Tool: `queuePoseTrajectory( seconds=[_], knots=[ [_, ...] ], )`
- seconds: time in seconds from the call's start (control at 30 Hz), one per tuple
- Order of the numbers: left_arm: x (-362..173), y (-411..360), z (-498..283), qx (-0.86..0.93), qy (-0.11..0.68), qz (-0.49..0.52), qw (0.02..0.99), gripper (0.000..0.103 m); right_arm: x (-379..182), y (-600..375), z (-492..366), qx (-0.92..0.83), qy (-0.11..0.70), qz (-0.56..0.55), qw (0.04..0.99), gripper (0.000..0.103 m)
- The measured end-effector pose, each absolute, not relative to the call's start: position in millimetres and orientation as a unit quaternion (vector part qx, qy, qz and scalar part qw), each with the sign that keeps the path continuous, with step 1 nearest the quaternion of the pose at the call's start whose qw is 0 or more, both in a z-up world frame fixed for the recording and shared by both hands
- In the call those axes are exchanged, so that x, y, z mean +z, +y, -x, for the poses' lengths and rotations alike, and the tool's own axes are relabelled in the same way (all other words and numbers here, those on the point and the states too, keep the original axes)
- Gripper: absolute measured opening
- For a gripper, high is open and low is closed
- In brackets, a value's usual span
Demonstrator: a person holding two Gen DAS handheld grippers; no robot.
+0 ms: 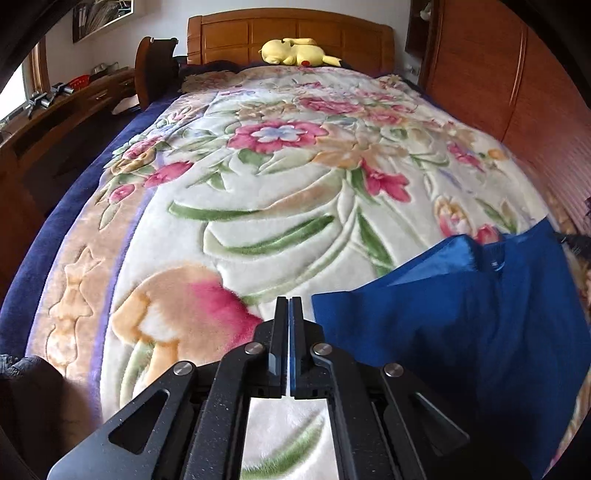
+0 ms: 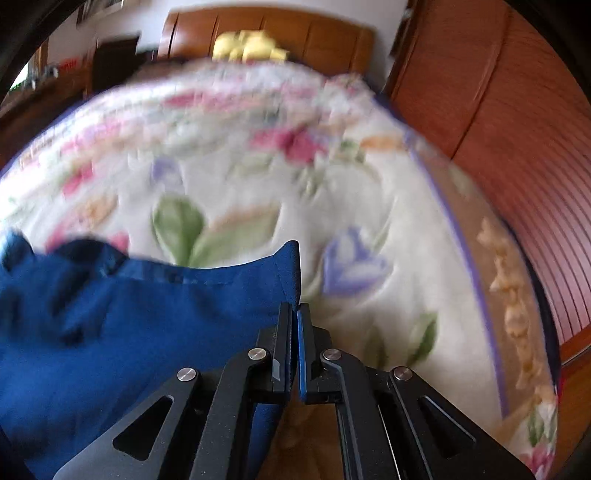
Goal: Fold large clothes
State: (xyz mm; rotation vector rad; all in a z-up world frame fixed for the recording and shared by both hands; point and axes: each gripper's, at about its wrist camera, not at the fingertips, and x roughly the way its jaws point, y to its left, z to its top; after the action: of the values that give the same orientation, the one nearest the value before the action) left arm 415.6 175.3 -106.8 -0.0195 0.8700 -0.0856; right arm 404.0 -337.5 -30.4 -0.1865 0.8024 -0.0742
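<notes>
your left gripper (image 1: 289,301) is closed, jaws pressed together with a thin strip of blue showing between them, so it looks clamped on an edge of the blue garment (image 1: 461,314). whether it truly pinches the cloth is hard to tell, the strip is very thin. in that view the garment lies just right of the gripper, on the near right part of the bed (image 1: 55,221), one corner lifted into a peak

your right gripper (image 2: 297,308) is closed too, clamped on a corner of the garment (image 2: 129,314); the cloth rises to a point right above the jaws and spreads left of them. this view is blurred, so fine detail is lost

the floral blanket (image 1: 258,184) covers the bed, with the garment on top of it at the near end. at the far end a yellow plush (image 1: 295,51) lies against the wooden headboard (image 1: 288,29). a wooden wardrobe (image 1: 498,92) stands right of the bed, a wooden dresser (image 1: 74,107) left of it
</notes>
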Motion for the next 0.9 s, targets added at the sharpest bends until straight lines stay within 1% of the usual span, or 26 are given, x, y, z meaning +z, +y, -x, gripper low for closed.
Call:
queuePoseTrajectory(
  seconds=[0.03, 0.07, 0.1, 0.13, 0.17, 0.2, 0.23, 0.27, 0.3, 0.33, 0.43, 0.57, 0.6, 0.63, 0.67, 0.73, 0.8, 0.9],
  knots=[
    [-106.4, 174.1, -414.6, -0.042, 0.424, 0.004, 0.905, 0.004, -33.9, -336.4, -401.5, -0.039, 0.392, 0.090, 0.915, 0.002],
    [-106.6, 172.1, -413.9, -0.047, 0.425, 0.000, 0.904, 0.016, -35.6, -335.1, -398.4, -0.037, 0.394, 0.087, 0.914, 0.002],
    [-107.4, 169.7, -413.2, -0.056, 0.428, -0.002, 0.902, 0.023, -36.7, -334.1, -394.1, -0.034, 0.396, 0.083, 0.914, 0.006],
    [-110.6, 167.2, -413.3, -0.066, 0.432, -0.004, 0.900, 0.033, -36.8, -333.1, -389.1, -0.033, 0.397, 0.080, 0.914, 0.011],
    [-113.1, 164.4, -414.2, -0.068, 0.435, -0.005, 0.898, 0.034, -36.1, -332.1, -384.4, -0.035, 0.396, 0.081, 0.914, 0.013],
    [-119.1, 162.1, -416.7, -0.070, 0.443, -0.007, 0.894, 0.035, -34.4, -329.8, -377.4, -0.031, 0.394, 0.084, 0.915, 0.019],
    [-125.0, 159.3, -419.6, -0.071, 0.451, -0.009, 0.890, 0.038, -30.8, -327.2, -369.6, -0.025, 0.390, 0.088, 0.916, 0.028],
    [-129.2, 158.1, -420.8, -0.071, 0.456, -0.010, 0.887, 0.040, -28.0, -323.6, -359.4, -0.018, 0.384, 0.093, 0.918, 0.032],
    [-138.4, 156.7, -426.2, -0.074, 0.466, -0.008, 0.882, 0.040, -24.3, -319.1, -351.2, -0.012, 0.380, 0.099, 0.920, 0.039],
    [-146.3, 155.7, -431.1, -0.077, 0.474, -0.004, 0.877, 0.040, -22.0, -315.7, -342.7, -0.004, 0.376, 0.104, 0.921, 0.043],
    [-166.5, 151.4, -443.3, -0.088, 0.498, 0.013, 0.863, 0.040, -18.4, -310.8, -318.3, 0.012, 0.370, 0.113, 0.922, 0.045],
    [-168.9, 151.7, -449.3, -0.084, 0.490, 0.046, 0.866, 0.040, -17.6, -306.7, -291.7, 0.035, 0.364, 0.098, 0.926, 0.045],
    [-168.3, 150.1, -449.6, -0.089, 0.490, 0.049, 0.866, 0.037, -19.2, -305.4, -286.8, 0.043, 0.365, 0.096, 0.925, 0.045],
    [-168.2, 147.9, -450.2, -0.105, 0.493, 0.054, 0.862, 0.019, -20.2, -304.2, -280.6, 0.046, 0.365, 0.095, 0.925, 0.045],
    [-167.7, 146.0, -450.2, -0.112, 0.495, 0.055, 0.860, 0.011, -21.4, -303.3, -275.5, 0.051, 0.365, 0.094, 0.925, 0.045],
    [-159.6, 142.6, -446.5, -0.111, 0.484, 0.037, 0.867, 0.007, -21.8, -302.7, -267.1, 0.058, 0.365, 0.089, 0.925, 0.045],
    [-141.9, 145.9, -442.8, -0.077, 0.451, 0.012, 0.889, 0.006, -20.0, -302.6, -263.5, 0.064, 0.366, 0.086, 0.925, 0.045],
    [-111.3, 166.1, -443.6, -0.043, 0.415, 0.027, 0.908, 0.006, -17.3, -301.1, -253.3, 0.069, 0.363, 0.079, 0.926, 0.045]
  ],
)
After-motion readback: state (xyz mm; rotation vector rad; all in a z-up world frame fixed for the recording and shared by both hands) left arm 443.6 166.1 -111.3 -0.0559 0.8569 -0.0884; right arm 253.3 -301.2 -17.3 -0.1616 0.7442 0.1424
